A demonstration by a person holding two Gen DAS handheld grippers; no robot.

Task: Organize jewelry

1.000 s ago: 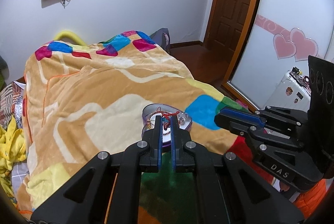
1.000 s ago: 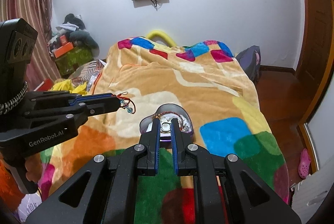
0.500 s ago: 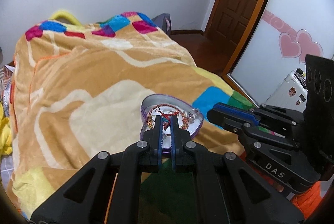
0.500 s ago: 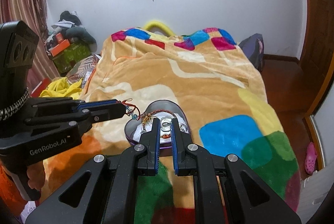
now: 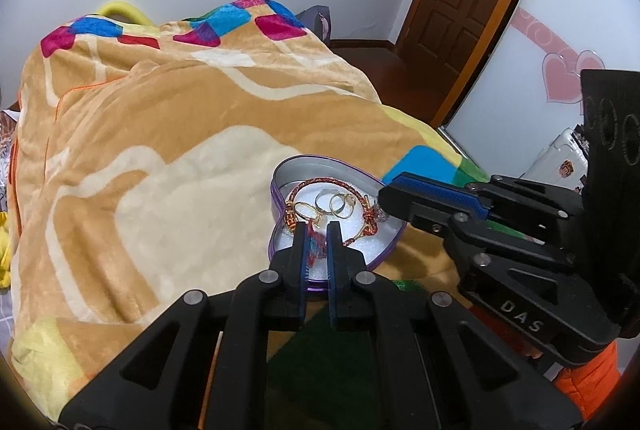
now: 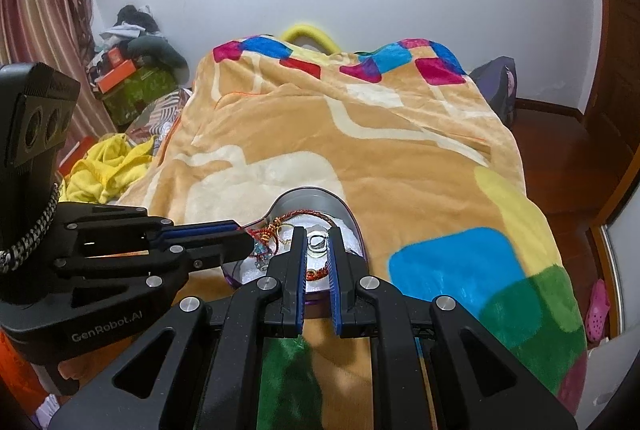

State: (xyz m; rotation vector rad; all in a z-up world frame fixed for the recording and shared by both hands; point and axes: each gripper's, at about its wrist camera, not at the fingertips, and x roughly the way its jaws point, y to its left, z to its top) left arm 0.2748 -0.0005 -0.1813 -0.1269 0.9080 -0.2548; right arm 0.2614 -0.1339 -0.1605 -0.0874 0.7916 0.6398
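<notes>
Two markings can be read. In the left wrist view, the black body of the right claw (image 5: 386, 199) bears the pale letters "DAS" on its underside. In the right wrist view, the body of the left claw (image 6: 246, 244) carries "GenRobot.AI" along its lower edge. Nothing else is legible.

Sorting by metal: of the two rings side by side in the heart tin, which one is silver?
The silver ring is the left one in the left wrist view, overlapping the gold ring on its right.
</notes>
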